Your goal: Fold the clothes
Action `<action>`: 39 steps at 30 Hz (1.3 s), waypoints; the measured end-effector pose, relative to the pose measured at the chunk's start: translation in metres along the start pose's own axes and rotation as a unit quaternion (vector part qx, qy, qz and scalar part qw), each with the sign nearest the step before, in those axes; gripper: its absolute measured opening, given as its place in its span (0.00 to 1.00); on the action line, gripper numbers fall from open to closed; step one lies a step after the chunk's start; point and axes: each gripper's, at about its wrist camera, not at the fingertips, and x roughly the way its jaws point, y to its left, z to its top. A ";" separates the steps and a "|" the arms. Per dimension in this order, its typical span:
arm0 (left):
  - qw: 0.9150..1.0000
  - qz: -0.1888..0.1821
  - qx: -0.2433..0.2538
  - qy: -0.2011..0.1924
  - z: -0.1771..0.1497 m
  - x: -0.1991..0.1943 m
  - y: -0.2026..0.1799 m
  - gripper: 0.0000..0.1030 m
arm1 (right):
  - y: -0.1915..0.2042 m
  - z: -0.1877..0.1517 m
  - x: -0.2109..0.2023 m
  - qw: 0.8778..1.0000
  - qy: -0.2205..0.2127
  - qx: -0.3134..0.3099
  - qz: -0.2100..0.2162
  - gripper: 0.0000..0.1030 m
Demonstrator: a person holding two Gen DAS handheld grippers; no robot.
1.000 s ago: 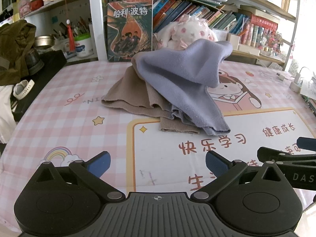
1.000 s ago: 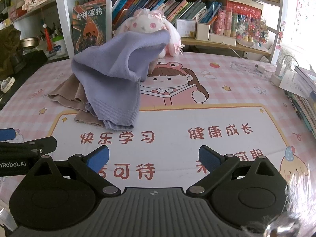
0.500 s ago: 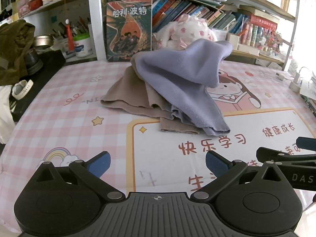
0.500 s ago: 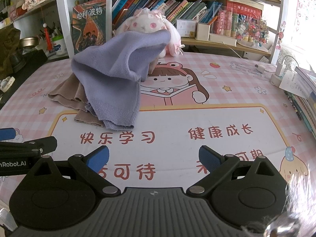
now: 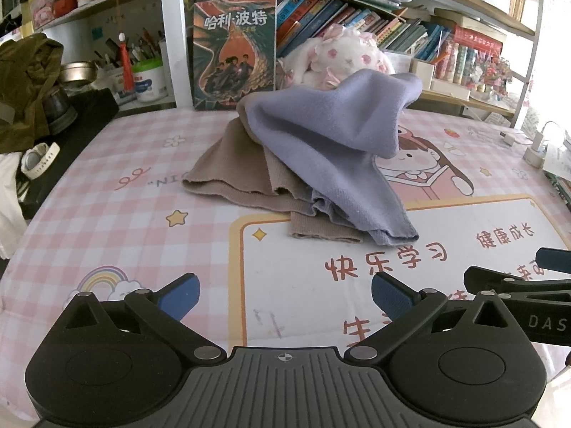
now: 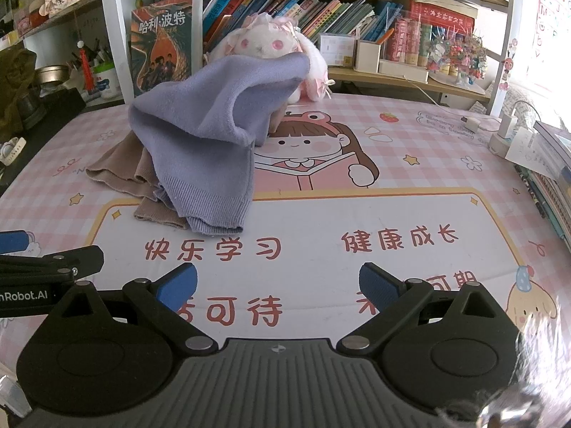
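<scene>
Folding not begun: lilac garment (image 5: 332,149) lies heaped over the tan garment (image 5: 235,174) mid-worktop (image 5: 107,214). Left gripper (image 5: 285,294) and right gripper (image 6: 278,283) hover near, fingers spread, empty. Next: likely pinch the lilac hem and lift it clear.

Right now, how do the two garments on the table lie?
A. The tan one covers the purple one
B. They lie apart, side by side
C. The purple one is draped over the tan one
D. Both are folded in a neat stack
C: the purple garment is heaped on top of the tan garment, whose edges stick out beneath it on the left and at the front; both are crumpled, not folded.
</scene>
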 end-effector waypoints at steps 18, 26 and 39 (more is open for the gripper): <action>1.000 -0.003 -0.001 0.003 0.001 0.002 0.003 1.00 | 0.004 0.001 0.002 1.000 0.002 -0.004 -0.002 0.95; 1.000 -0.003 -0.004 0.003 0.001 0.003 0.005 1.00 | 0.006 0.001 0.001 1.000 0.002 -0.006 -0.003 0.95; 1.000 -0.006 -0.008 -0.003 0.001 0.001 0.011 1.00 | 0.011 0.001 0.001 1.000 -0.001 -0.007 -0.007 0.95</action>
